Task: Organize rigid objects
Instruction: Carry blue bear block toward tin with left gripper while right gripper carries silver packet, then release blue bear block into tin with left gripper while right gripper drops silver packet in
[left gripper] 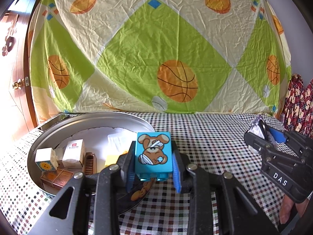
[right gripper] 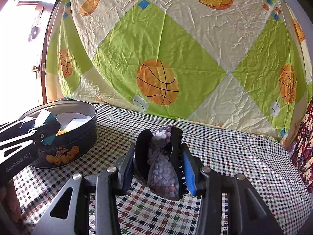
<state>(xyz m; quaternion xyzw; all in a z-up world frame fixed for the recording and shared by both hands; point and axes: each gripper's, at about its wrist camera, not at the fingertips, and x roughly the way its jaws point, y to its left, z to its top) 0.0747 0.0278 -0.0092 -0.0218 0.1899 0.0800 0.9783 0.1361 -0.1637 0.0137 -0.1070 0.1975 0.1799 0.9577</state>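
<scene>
- Our left gripper (left gripper: 153, 161) clamps the blue bear block (left gripper: 153, 152), long axis pointing away, at the cookie tin (right gripper: 78, 137).
- Our right gripper (right gripper: 159, 161), marked "DAS", clamps a sequined hair claw (right gripper: 162, 168).

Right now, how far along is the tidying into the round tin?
Done: several small boxes and blocks already lie in the round tin. In hand: the left gripper holds the teal bear block at the tin's rim, and the right gripper holds the sequinned hair claw above the checked cloth. Left: dropping both in; no other loose items show.
</scene>
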